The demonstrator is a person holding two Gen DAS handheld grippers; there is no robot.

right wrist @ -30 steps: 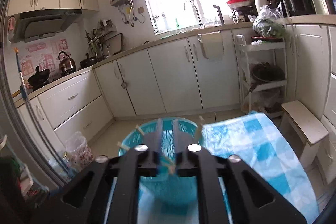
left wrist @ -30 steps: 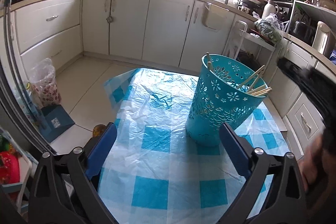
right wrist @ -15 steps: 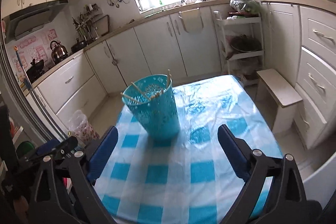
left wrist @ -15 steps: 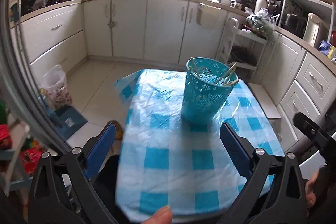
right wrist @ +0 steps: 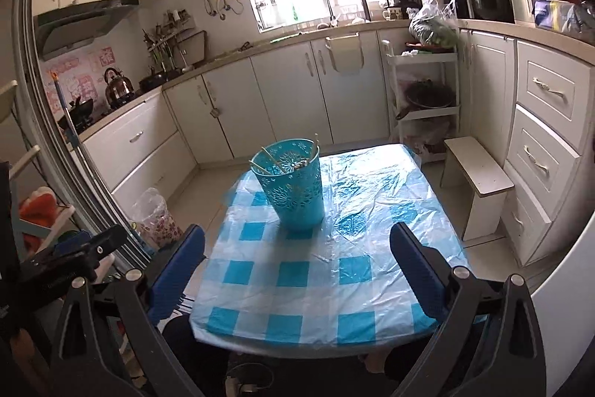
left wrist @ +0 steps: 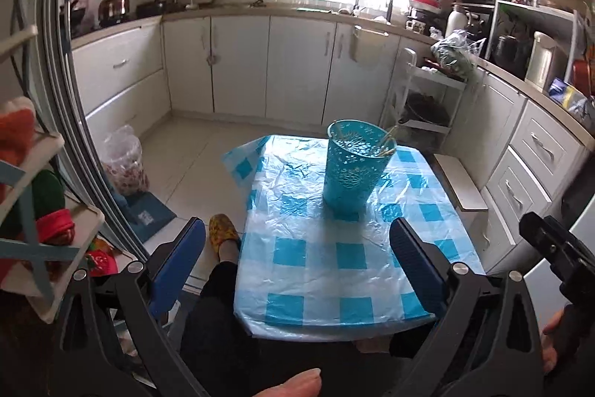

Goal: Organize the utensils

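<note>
A teal perforated basket (left wrist: pixel 353 164) stands upright on the far half of a small table with a blue-and-white checked cover (left wrist: pixel 334 270). Several wooden chopsticks (left wrist: pixel 386 142) lean inside it, tips above the rim. The basket also shows in the right wrist view (right wrist: pixel 293 186), with chopsticks (right wrist: pixel 273 160) inside. My left gripper (left wrist: pixel 297 259) is open and empty, held back over the table's near edge. My right gripper (right wrist: pixel 297 263) is open and empty, also well short of the basket.
White kitchen cabinets (left wrist: pixel 241 62) run along the back and right. A small white stool (right wrist: pixel 476 181) stands right of the table, a bagged bin (left wrist: pixel 124 160) on the floor to the left. A shelf rack (left wrist: pixel 29 211) is close at left.
Both grippers have pulled back and up from the basket. The right gripper, shut over the basket a second ago, has opened and withdrawn; the chopsticks stay in the basket.
</note>
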